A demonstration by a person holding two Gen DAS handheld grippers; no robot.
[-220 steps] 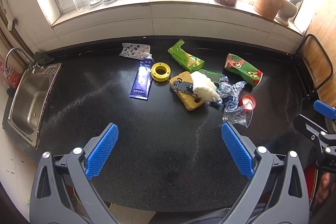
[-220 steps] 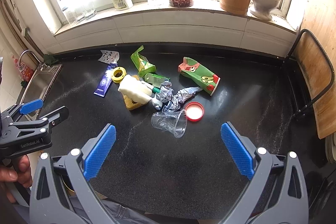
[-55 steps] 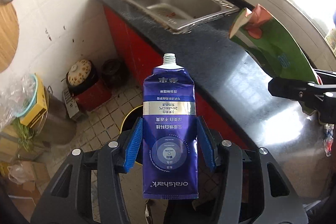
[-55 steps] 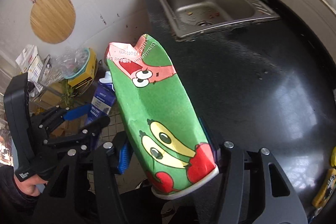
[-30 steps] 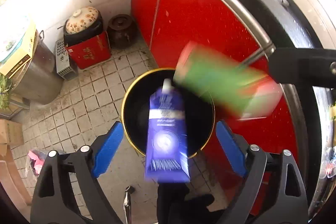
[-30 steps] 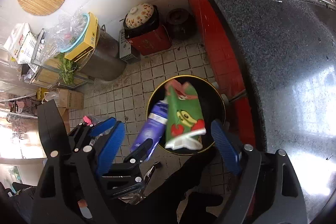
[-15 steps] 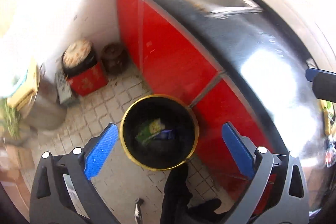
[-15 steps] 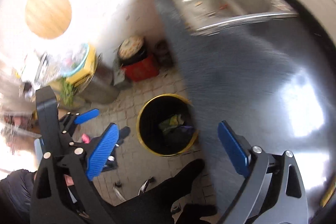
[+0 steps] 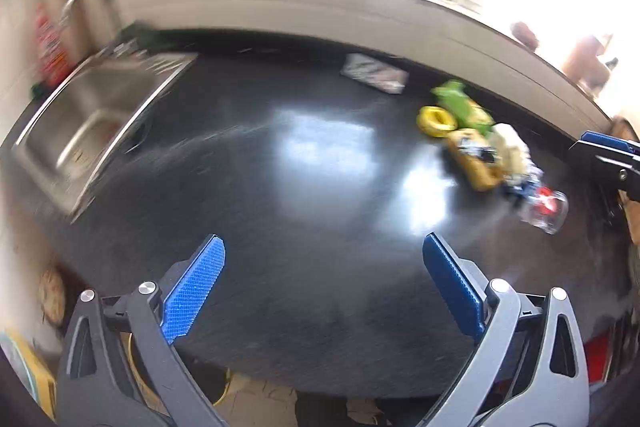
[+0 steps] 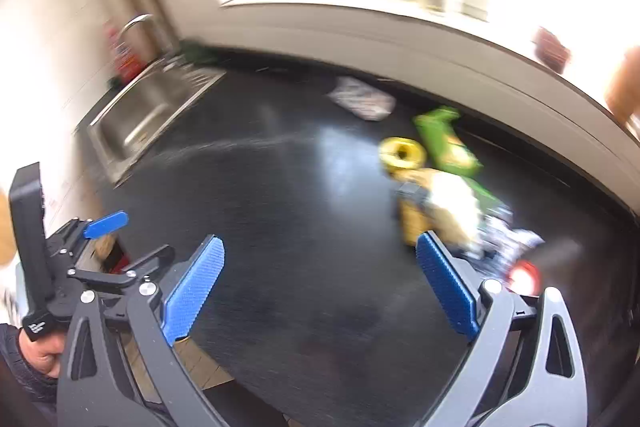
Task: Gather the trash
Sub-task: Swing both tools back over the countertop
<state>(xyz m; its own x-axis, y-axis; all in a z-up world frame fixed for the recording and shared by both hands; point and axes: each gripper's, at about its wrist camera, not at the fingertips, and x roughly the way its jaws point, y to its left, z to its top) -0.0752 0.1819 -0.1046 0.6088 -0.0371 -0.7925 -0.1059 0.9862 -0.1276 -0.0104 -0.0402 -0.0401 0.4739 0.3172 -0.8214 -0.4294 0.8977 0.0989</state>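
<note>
- Mostly I see the glossy black speckled surface (image 9: pixel 320 195), blurred in both views, with white window glare reflected across its middle.
- At its left end sits a sunken stainless-steel sink (image 9: pixel 92 123) with a curved tap behind it; a pale tiled sill runs along the back under a bright window.
- My left gripper (image 9: pixel 324 287) has its jaws spread wide, with nothing between them.
- My right gripper (image 10: pixel 320 287) is likewise released and empty, its jaws having just been opening.
- Remaining trash lies clustered at the right: a yellow tape ring (image 10: pixel 402 153), a green carton (image 10: pixel 448 143), a yellow sponge (image 9: pixel 474 163), a clear plastic cup (image 9: pixel 544 211) and a blister pack (image 9: pixel 374 73) near the back wall.
- Below the surface edge, a yellow bin rim (image 9: pixel 136 367) shows.
</note>
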